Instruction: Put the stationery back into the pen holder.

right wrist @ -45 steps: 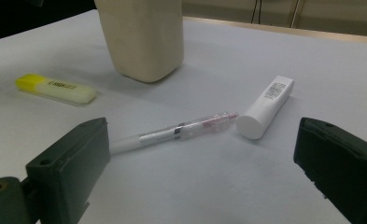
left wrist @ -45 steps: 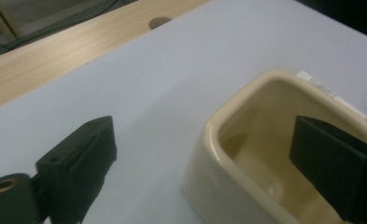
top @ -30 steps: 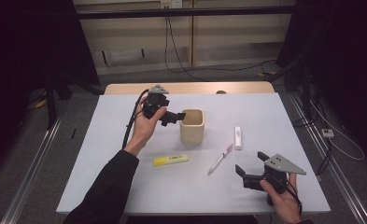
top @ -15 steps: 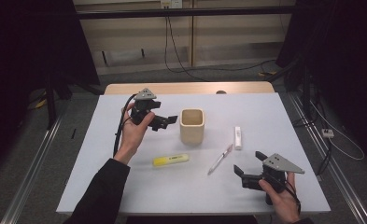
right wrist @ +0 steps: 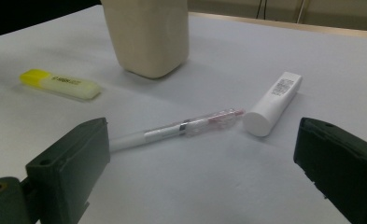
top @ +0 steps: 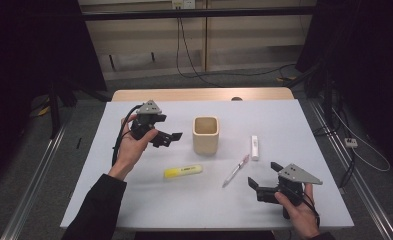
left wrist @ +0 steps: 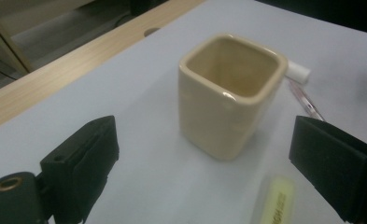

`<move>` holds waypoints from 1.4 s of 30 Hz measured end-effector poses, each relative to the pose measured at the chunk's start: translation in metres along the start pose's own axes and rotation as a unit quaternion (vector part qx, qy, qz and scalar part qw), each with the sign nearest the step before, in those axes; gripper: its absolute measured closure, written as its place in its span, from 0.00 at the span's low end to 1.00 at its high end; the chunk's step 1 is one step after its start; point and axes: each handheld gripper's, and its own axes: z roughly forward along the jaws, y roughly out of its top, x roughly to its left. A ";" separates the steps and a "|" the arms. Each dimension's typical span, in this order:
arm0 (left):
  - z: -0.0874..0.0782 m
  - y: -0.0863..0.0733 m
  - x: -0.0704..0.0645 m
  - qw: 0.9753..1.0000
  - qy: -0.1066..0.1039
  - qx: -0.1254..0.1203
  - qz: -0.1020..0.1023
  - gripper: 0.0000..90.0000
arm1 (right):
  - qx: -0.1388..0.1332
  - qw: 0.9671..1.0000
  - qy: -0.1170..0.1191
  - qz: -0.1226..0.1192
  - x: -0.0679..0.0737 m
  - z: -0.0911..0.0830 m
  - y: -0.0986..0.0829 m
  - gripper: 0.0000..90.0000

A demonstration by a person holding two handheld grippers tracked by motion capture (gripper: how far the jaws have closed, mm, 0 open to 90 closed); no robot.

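A cream square cup [top: 205, 134] stands upright and empty at the table's middle. My left gripper [top: 169, 138] is held open just left of it, apart from it, with nothing between the jaws. The left gripper view looks past my open left gripper [left wrist: 204, 154] at the cup [left wrist: 230, 93]. A yellow highlighter [top: 183, 171], a pen [top: 235, 170] and a white tube [top: 254, 147] lie in front of the cup. My right gripper [top: 264, 176] rests open at the front right. My right gripper [right wrist: 202, 154] faces the pen [right wrist: 176, 129] and the tube [right wrist: 273, 102].
The table [top: 304, 125] is white with a wooden strip [top: 199, 94] along its far edge. In the right gripper view the highlighter [right wrist: 59, 85] lies left of the cup [right wrist: 148, 37]. Cables run over the floor behind the table.
My left gripper has drawn back leftward from the cup, leaving a gap. The right gripper and the objects on the table have stayed put.
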 end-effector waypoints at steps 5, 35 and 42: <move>-0.006 -0.010 -0.003 1.000 0.005 0.015 0.009 0.09 | -0.001 1.000 0.003 0.001 -0.001 0.000 0.000 0.04; 0.004 -0.050 -0.023 0.982 -0.077 0.163 0.054 0.13 | 0.003 1.000 0.009 -0.005 0.002 0.001 0.001 0.04; 0.016 -0.055 -0.031 0.971 -0.097 0.201 0.082 0.29 | 0.004 1.000 0.010 -0.010 0.004 0.002 0.001 0.04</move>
